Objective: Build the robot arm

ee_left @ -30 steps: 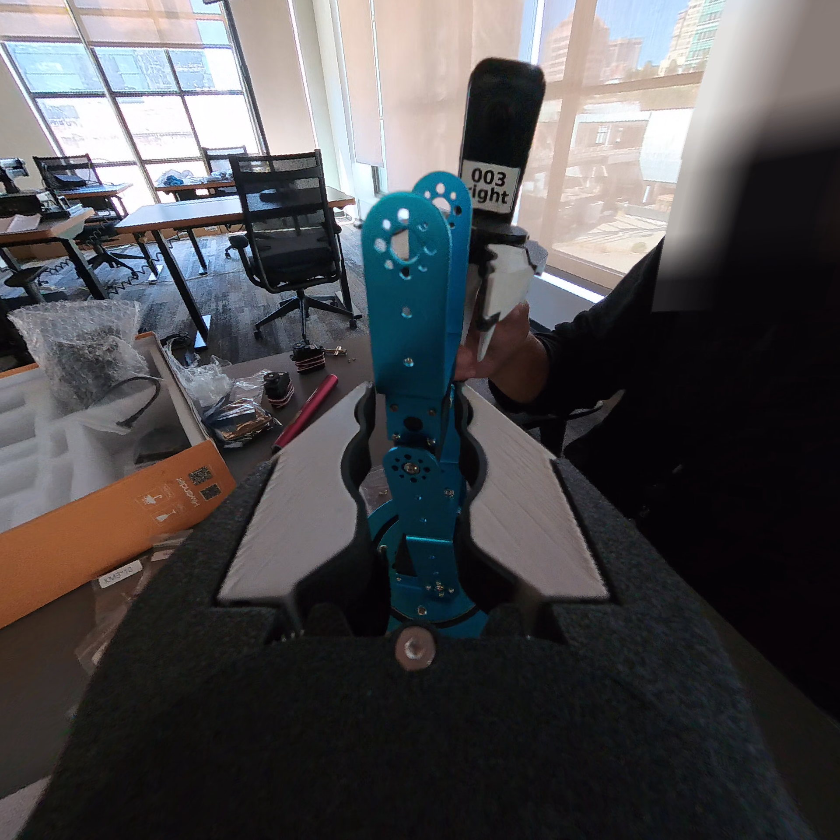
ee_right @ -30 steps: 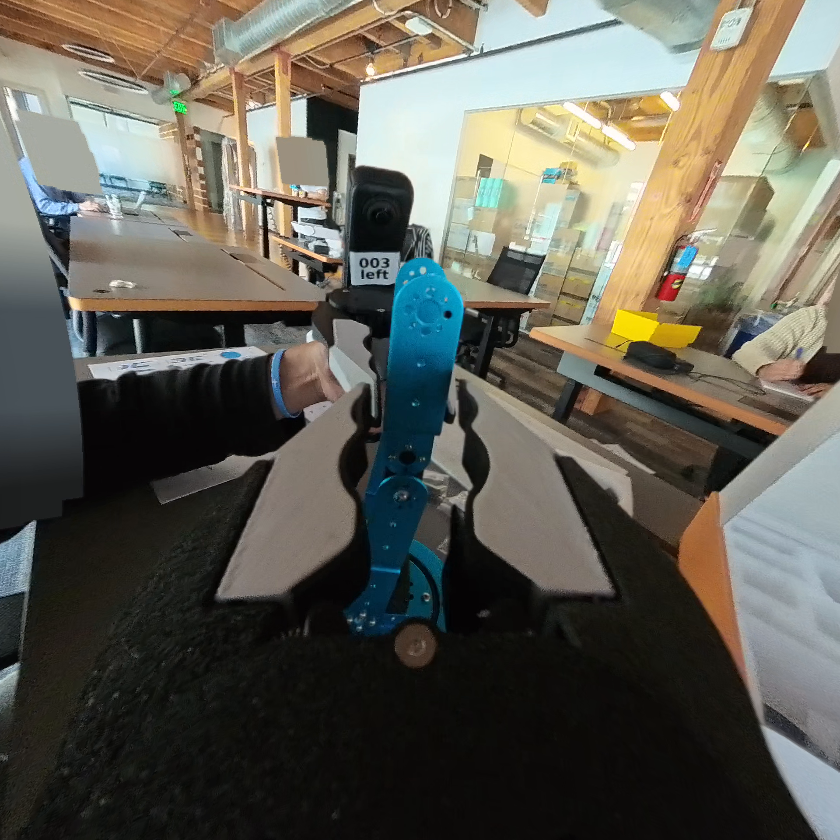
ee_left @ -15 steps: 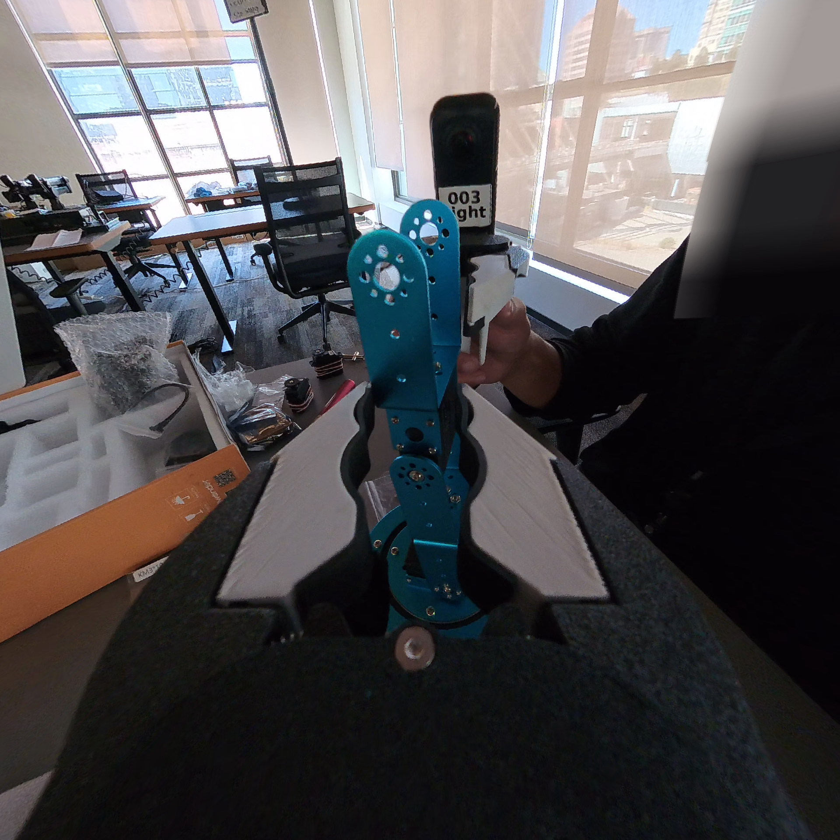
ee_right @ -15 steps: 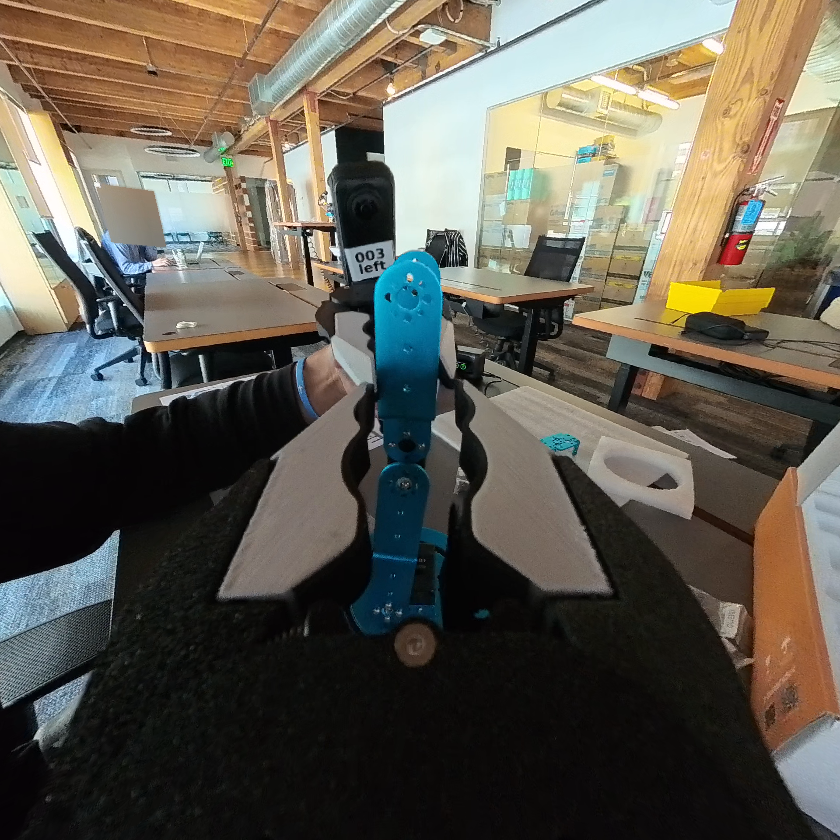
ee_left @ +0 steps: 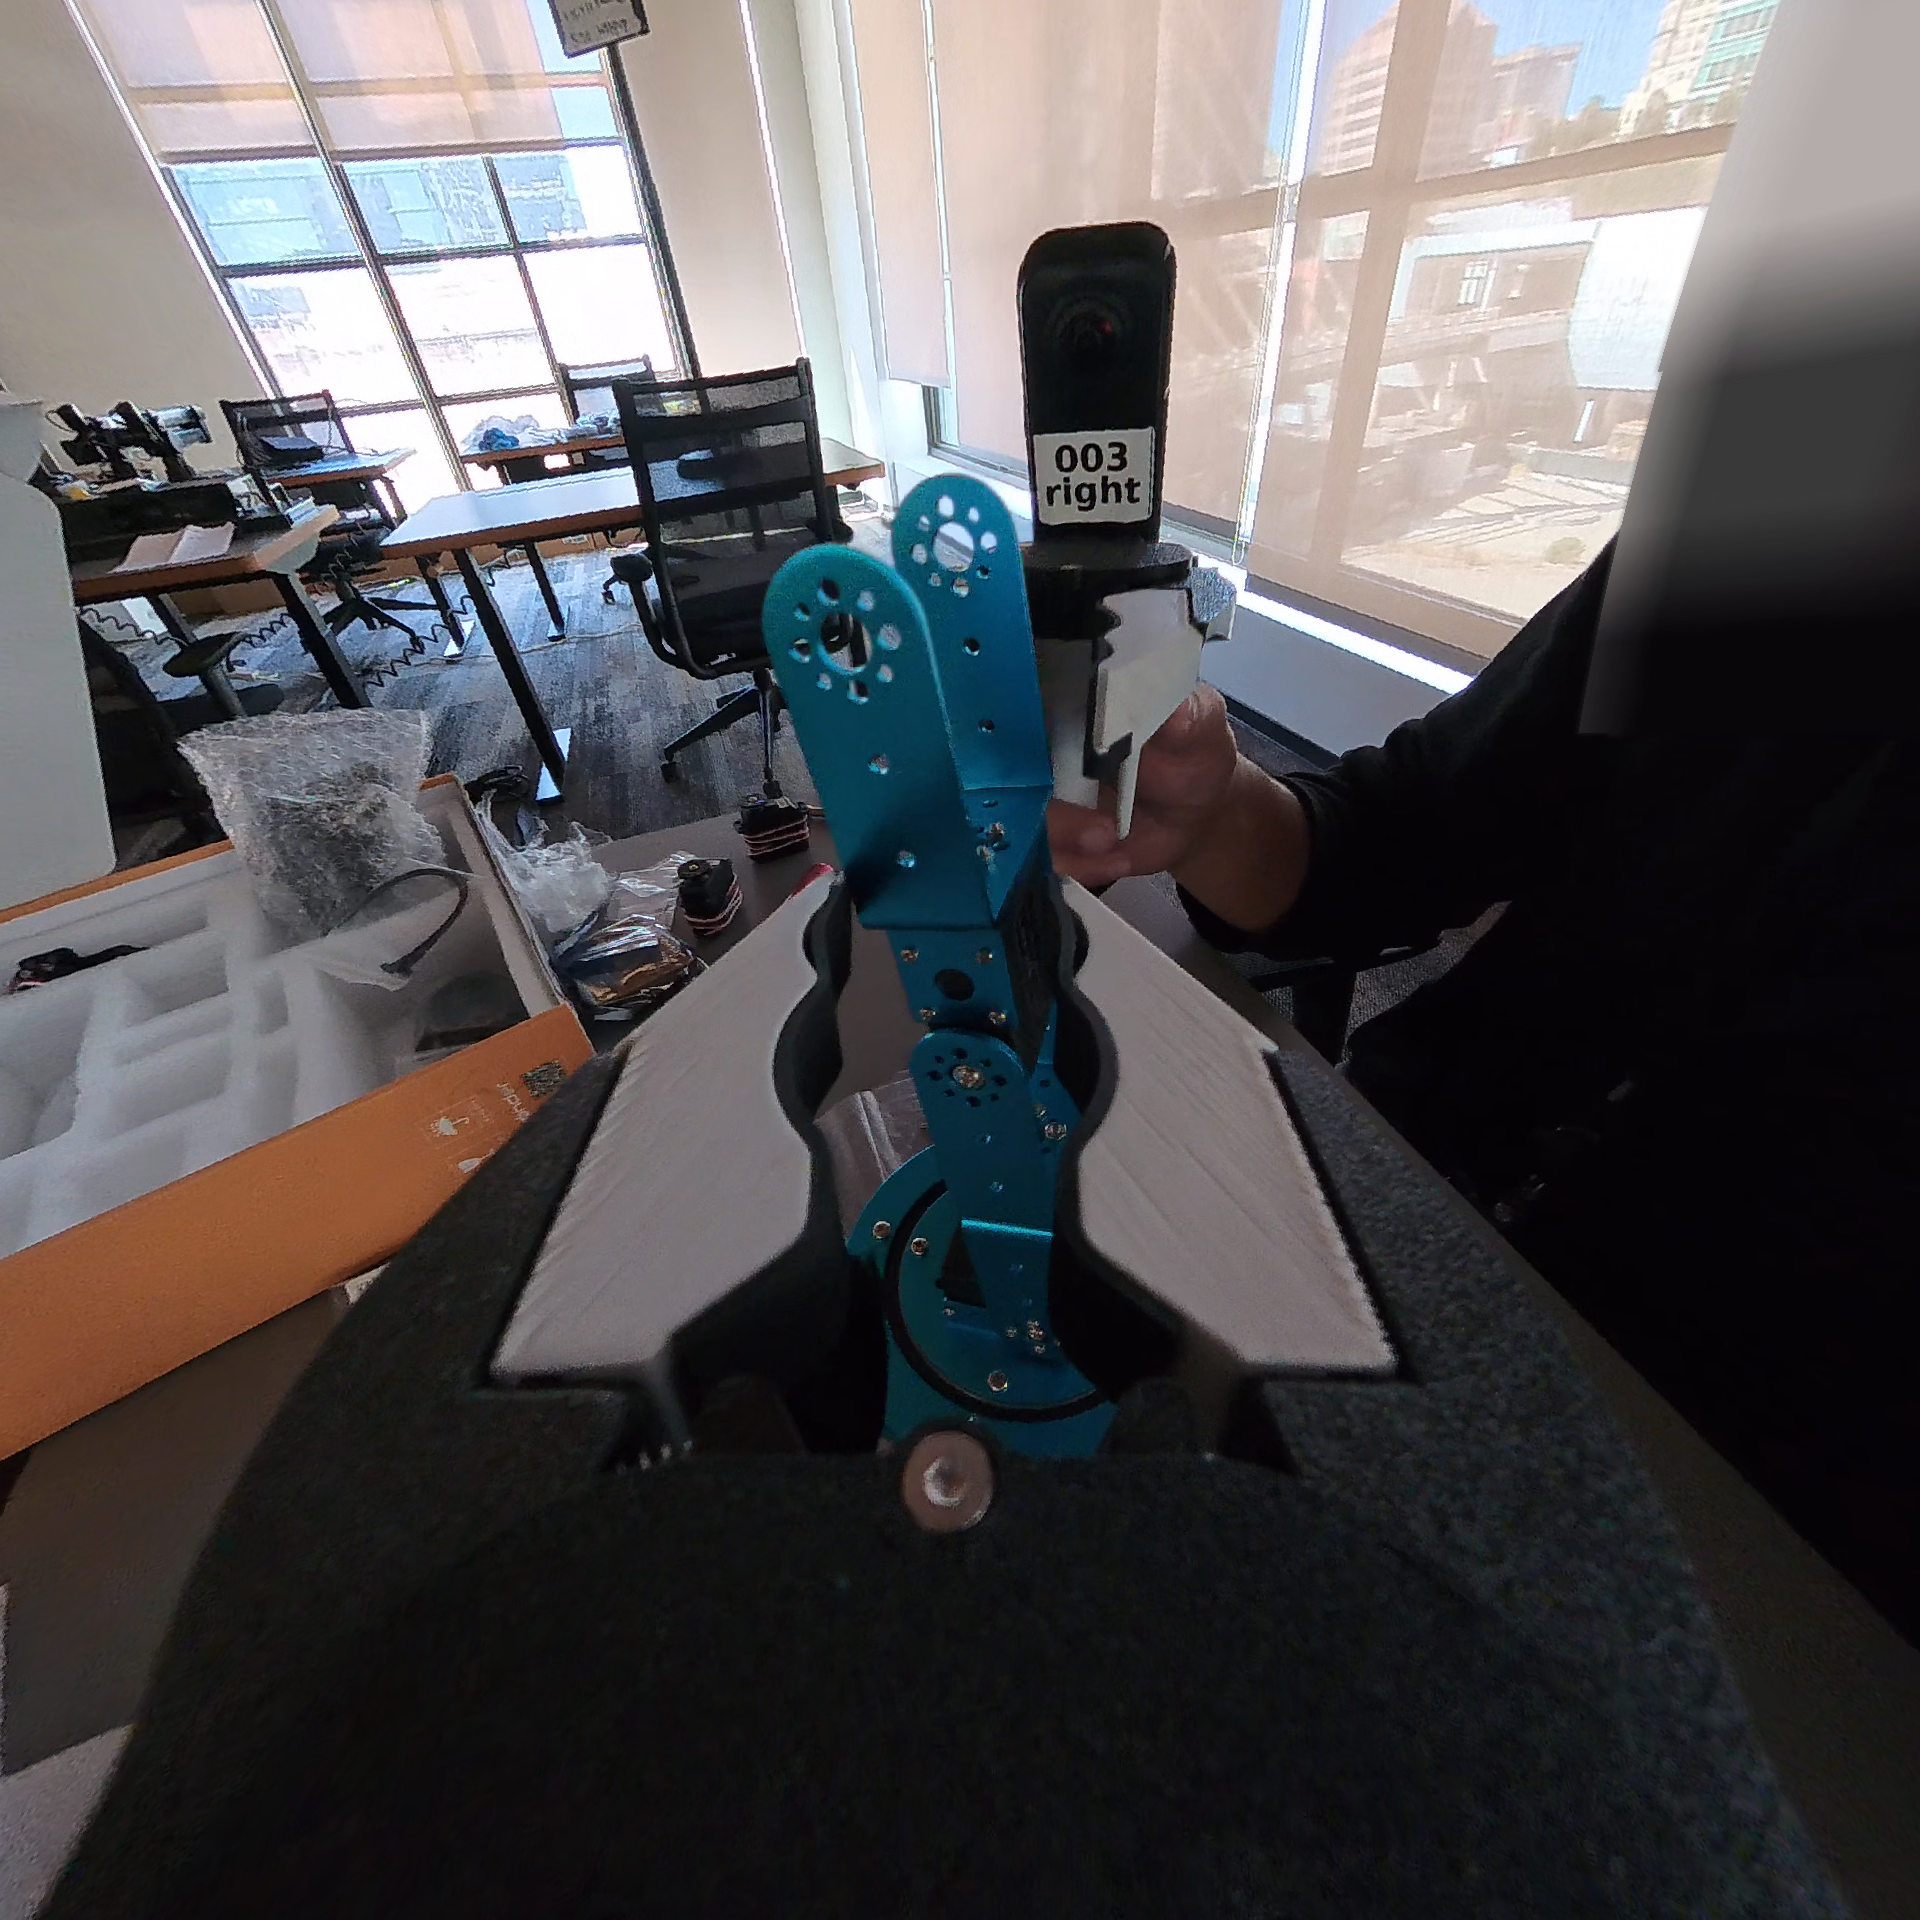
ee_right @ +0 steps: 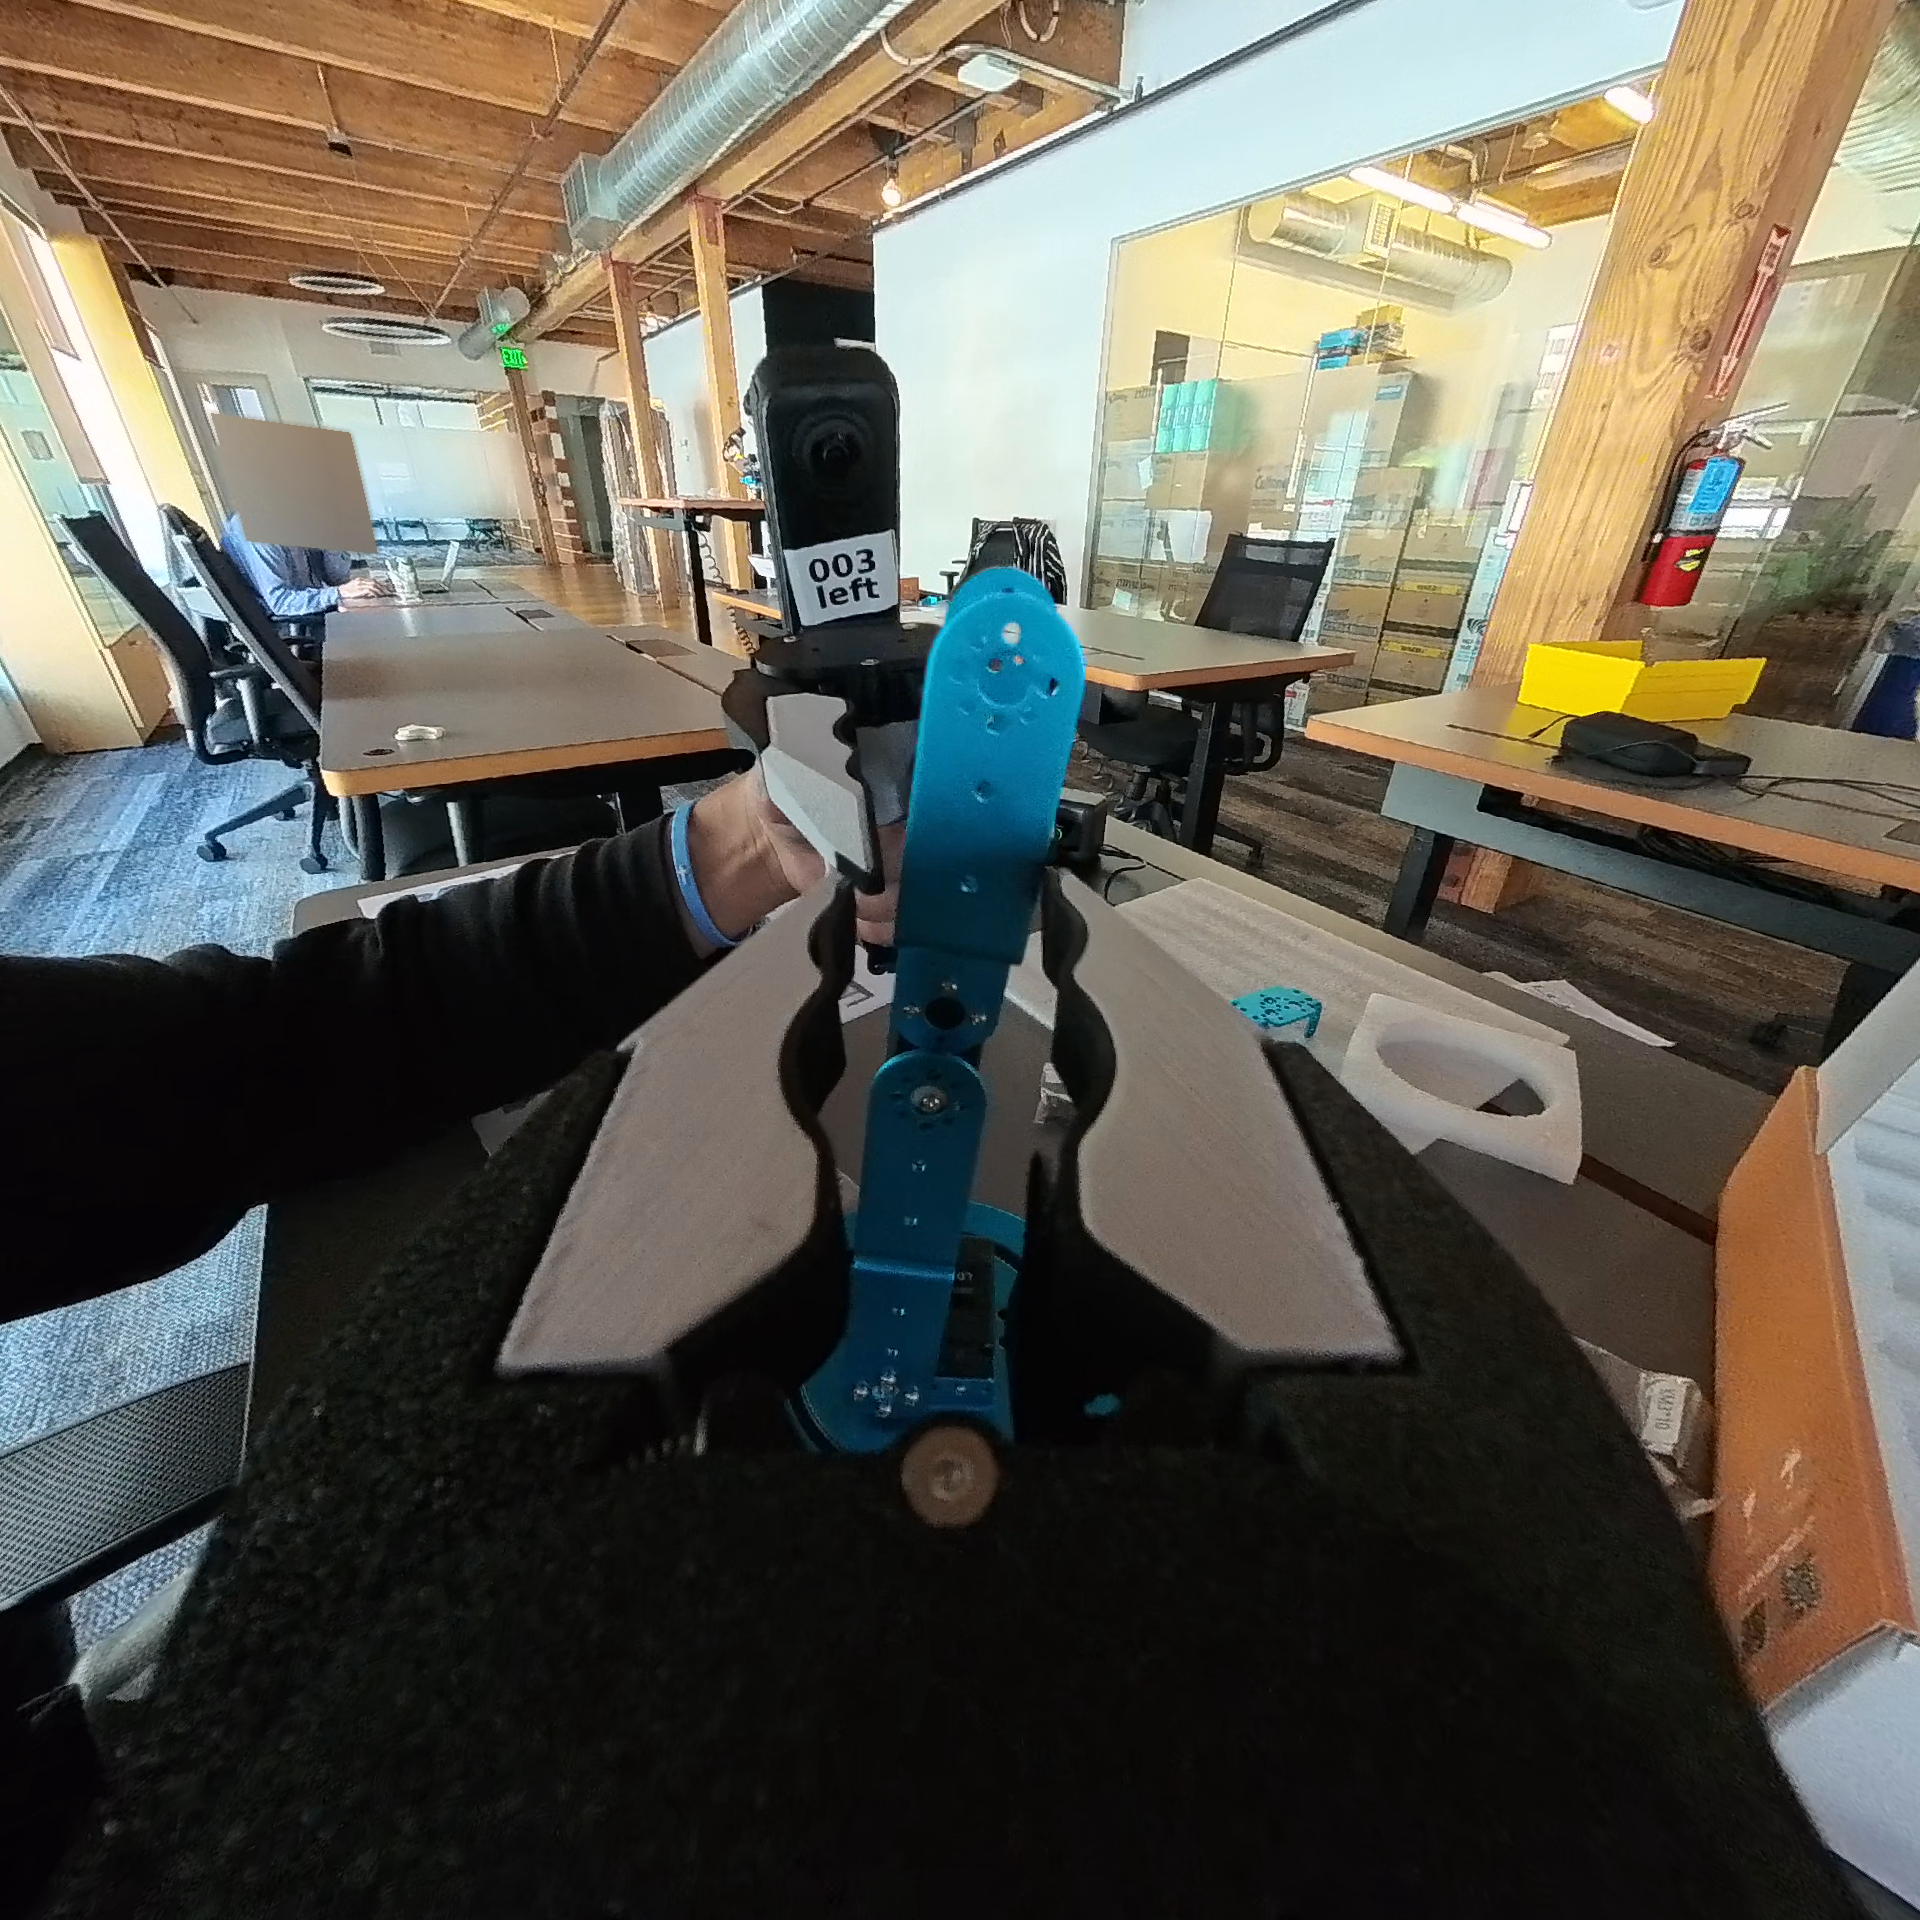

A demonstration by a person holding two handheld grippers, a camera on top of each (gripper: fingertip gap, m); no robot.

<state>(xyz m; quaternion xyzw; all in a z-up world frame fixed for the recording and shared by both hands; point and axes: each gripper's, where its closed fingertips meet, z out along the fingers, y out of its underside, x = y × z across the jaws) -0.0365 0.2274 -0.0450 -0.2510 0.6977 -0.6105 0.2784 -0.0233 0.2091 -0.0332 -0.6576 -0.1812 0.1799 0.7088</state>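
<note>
A blue metal bracket assembly [ee_left: 935, 790] with a round base and hole-patterned upper arms stands upright between my two grippers, which face each other. My left gripper [ee_left: 951, 914] is shut on its mid section, the black pads against both sides. My right gripper [ee_right: 940, 904] is closed around the same assembly [ee_right: 987, 790] from the opposite side. The right gripper [ee_left: 1132, 707] shows beyond the assembly in the left wrist view, held by a hand. The left gripper [ee_right: 821, 790] shows in the right wrist view, held by a hand in a black sleeve.
An orange box with white foam [ee_left: 260, 1143] lies left, with a bubble-wrap bag [ee_left: 312, 800], plastic bags and small servos [ee_left: 774, 826] behind it. A white foam piece [ee_right: 1455, 1081], a small blue bracket [ee_right: 1278, 1013] and the orange box [ee_right: 1808, 1351] lie right. Desks and chairs stand beyond. Left and right tips are no more than a few centimetres apart.
Both grippers have swung with the assembly still between them; backgrounds shifted and more of the table shows. The upper arms now lean left in the left wrist view.
</note>
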